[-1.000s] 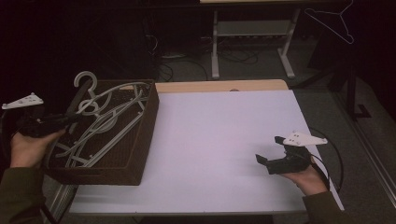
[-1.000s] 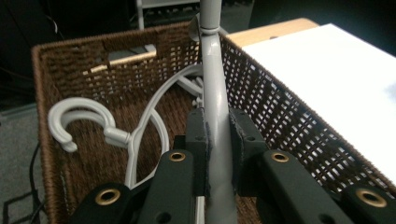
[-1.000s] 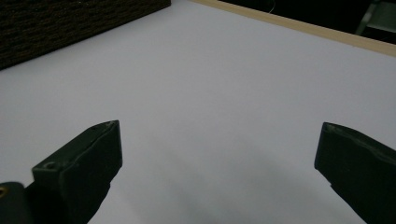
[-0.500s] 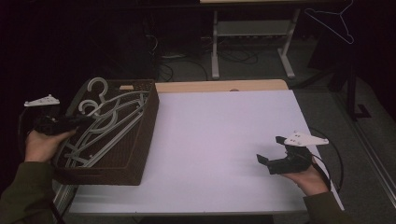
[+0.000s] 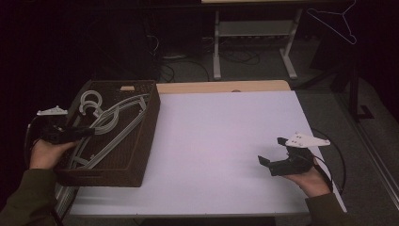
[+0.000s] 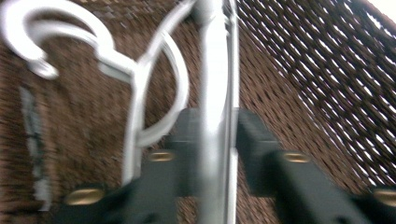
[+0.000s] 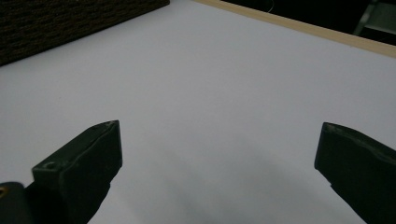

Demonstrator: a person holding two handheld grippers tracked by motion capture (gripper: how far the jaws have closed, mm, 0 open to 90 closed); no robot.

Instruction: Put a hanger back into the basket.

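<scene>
Here, the grey hangers (image 5: pixel 110 125) lie in a bundle inside the brown woven basket (image 5: pixel 141 141) at the left of the high view, their hooks curled toward the basket's upper left corner and their arms running down toward its lower left. In the left gripper view one hanger bar (image 6: pixel 215 93) stands as a pale upright strip through the middle of the frame, straight between the two black jaws, with a hook (image 6: pixel 51 32) curving in the upper left and the basket's weave behind it. The left gripper (image 5: pixel 77 133) reaches in over the basket's left rim, and its jaws have just been opening: they now stand a little apart on either side of the bar, close to it; the blur hides whether the pads are touching it.

Further out, the basket sits on the left part of the white table (image 5: pixel 226 141). Well apart from it, at the lower right of the high view, the right gripper (image 5: pixel 272 155) is held low over the bare tabletop, pointing left. In the right gripper view its jaws stand wide, one at the lower left and one at the lower right of the frame, with white table between them and the basket's wall in the upper left corner.
</scene>
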